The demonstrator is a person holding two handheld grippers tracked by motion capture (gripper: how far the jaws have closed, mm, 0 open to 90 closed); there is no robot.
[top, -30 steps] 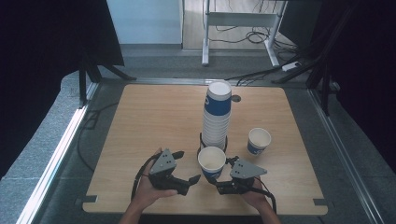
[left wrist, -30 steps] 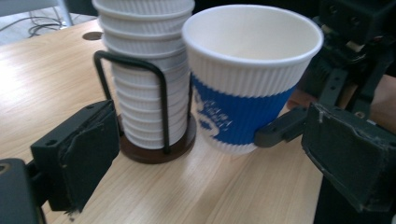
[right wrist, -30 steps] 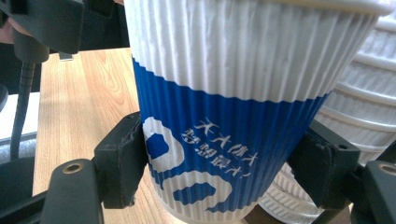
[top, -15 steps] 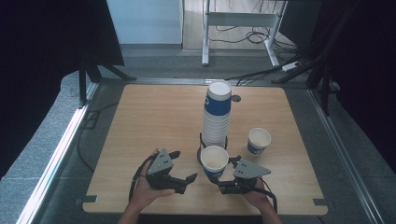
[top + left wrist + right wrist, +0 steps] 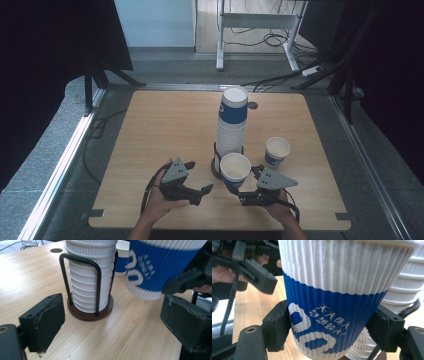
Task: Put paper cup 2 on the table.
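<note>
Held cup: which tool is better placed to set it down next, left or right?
Right, probably. The right tool already clamps the cup on both sides; the left tool is open with nothing between its pads, beside the cup stack.

Wooden table, cup stack holder, 1 loose cup

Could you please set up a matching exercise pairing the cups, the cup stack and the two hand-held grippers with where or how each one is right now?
Things:
1. Cup stack
2. Held cup
3. Lone cup
4. Left hand-held gripper

States:
A. Open, nothing between its jaws
B. Standing in the black wire holder
C. Clamped by the right hand-held gripper
D. Standing alone on the table, right of the stack

Pairs: 1-B, 2-C, 3-D, 4-A
</note>
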